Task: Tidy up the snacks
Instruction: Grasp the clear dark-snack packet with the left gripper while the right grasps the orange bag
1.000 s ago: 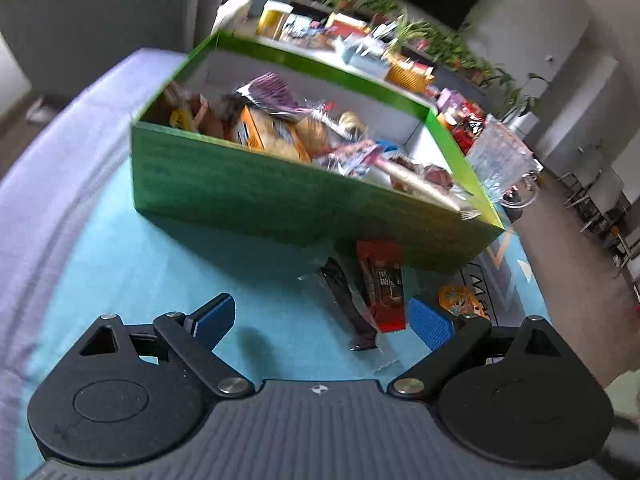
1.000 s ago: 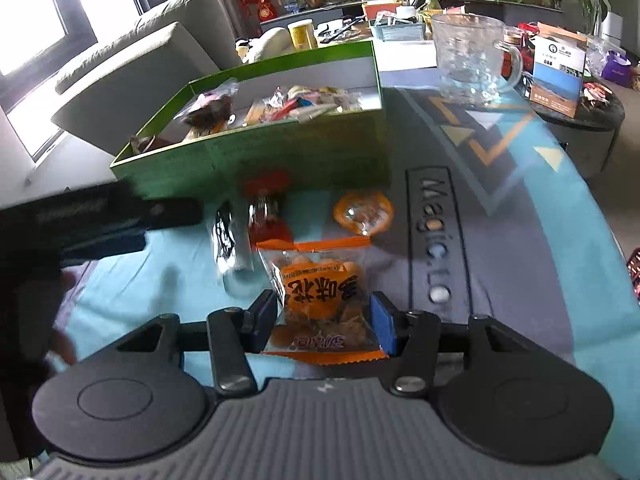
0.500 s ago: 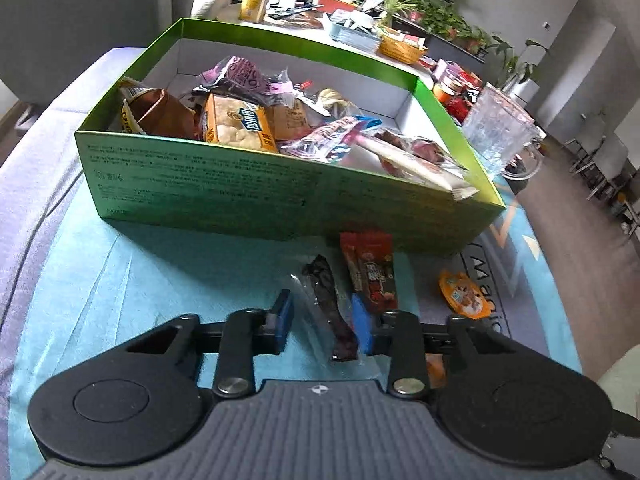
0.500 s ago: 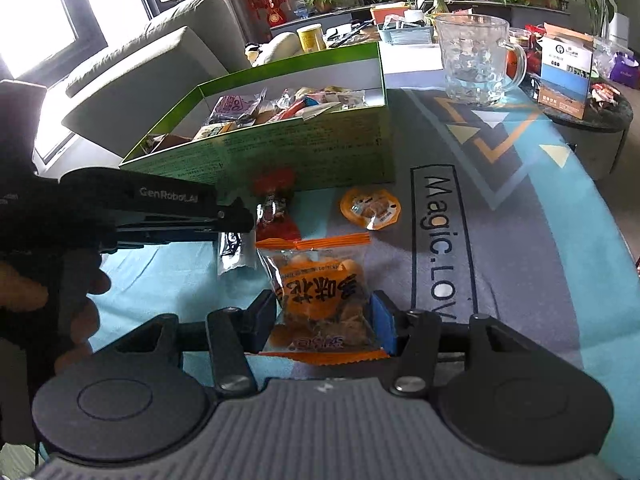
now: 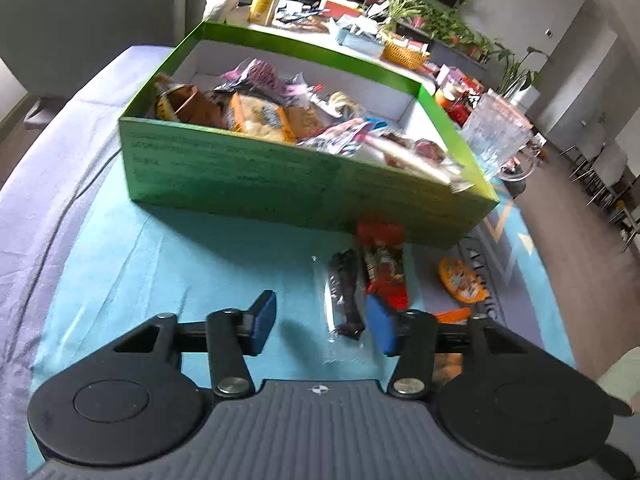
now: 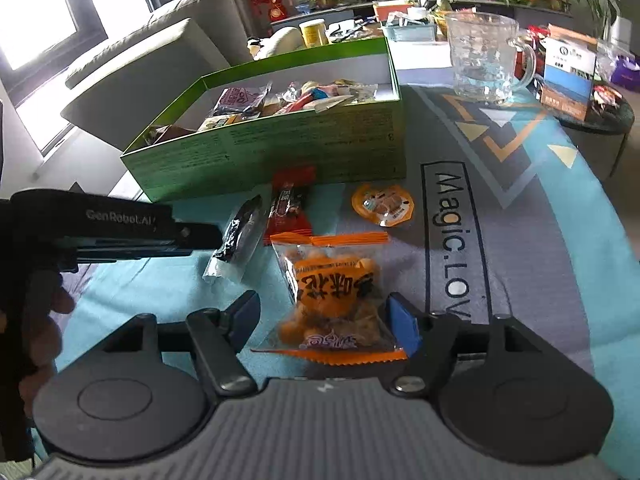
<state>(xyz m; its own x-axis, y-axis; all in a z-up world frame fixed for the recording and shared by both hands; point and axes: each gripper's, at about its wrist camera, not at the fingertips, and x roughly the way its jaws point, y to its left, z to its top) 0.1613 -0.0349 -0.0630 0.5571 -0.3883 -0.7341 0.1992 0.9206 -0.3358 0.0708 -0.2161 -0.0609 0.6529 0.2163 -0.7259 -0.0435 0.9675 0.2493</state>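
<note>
In front of the green box (image 6: 280, 152), both grippers' jaws are opening around loose packets, neither gripped; next, close and lift.

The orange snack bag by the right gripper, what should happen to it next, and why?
Probably close the right gripper on the orange snack bag. Its jaws are opening, the bag lies between them on the cloth, and the green box behind already holds the other snacks.
</note>
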